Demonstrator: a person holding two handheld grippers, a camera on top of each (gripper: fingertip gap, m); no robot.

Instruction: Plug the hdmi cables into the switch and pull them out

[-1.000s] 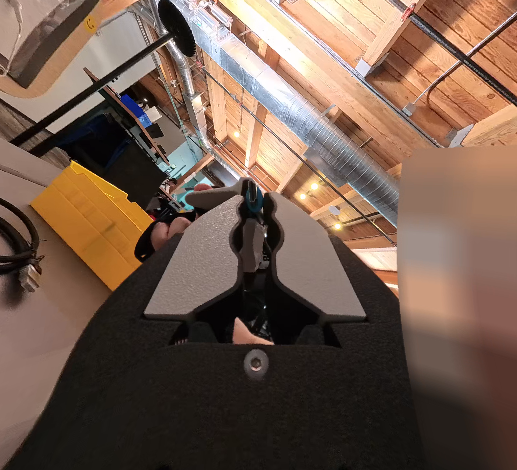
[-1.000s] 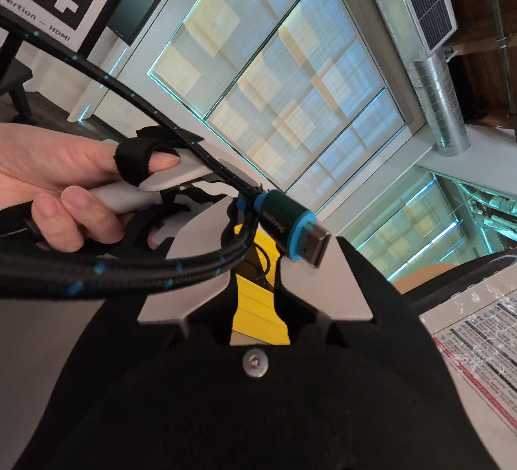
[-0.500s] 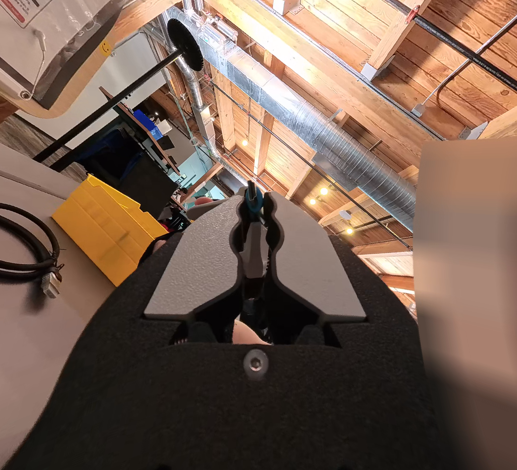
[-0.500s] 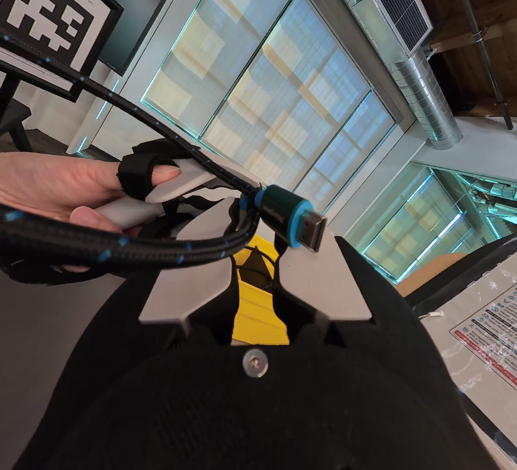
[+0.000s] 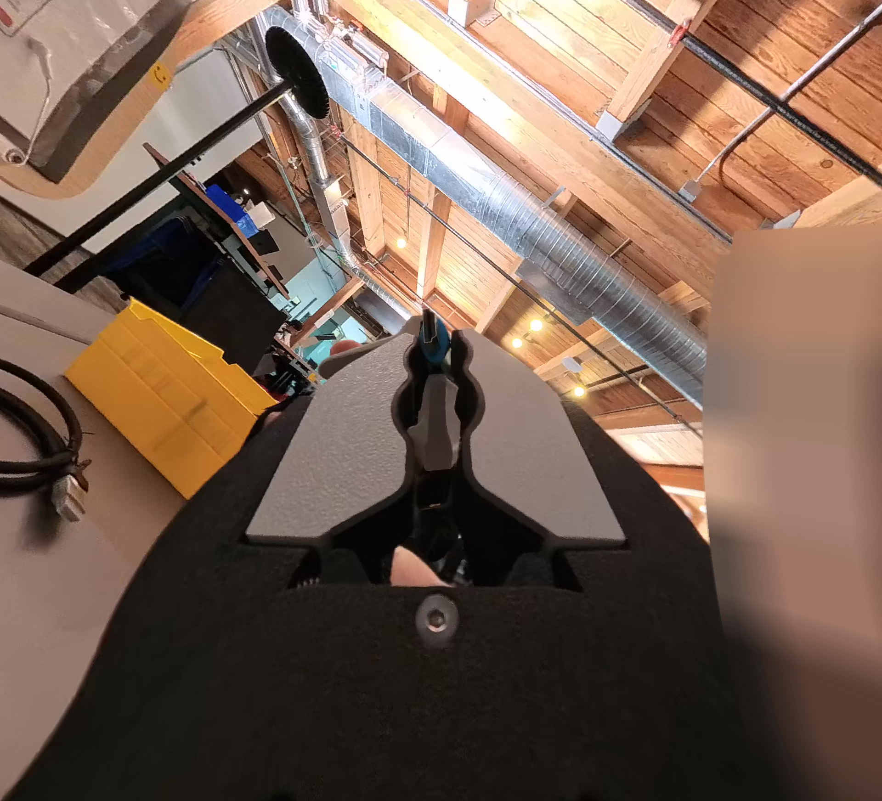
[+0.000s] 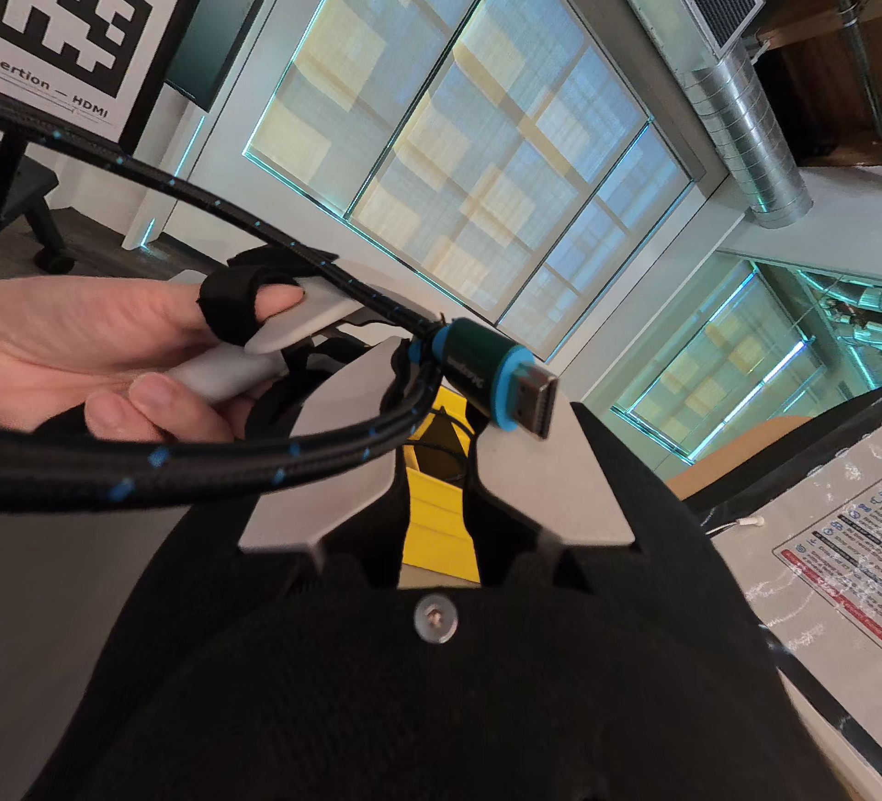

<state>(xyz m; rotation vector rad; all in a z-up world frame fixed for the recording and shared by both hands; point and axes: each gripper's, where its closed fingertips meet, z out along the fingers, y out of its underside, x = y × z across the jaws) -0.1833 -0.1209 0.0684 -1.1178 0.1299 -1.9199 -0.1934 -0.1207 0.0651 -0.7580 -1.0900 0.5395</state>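
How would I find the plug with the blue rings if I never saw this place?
Look at the right wrist view, in front of the big window. The right gripper holds a braided black cable there. Its HDMI plug sticks out rightward: a black barrel with two blue rings and a bare metal tip.

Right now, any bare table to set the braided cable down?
Left wrist view: bare table near the camera, below the coiled black cable and left of the yellow bin. That cable and bin crowd the far side. Right wrist view: the laminated sheet covers the right.
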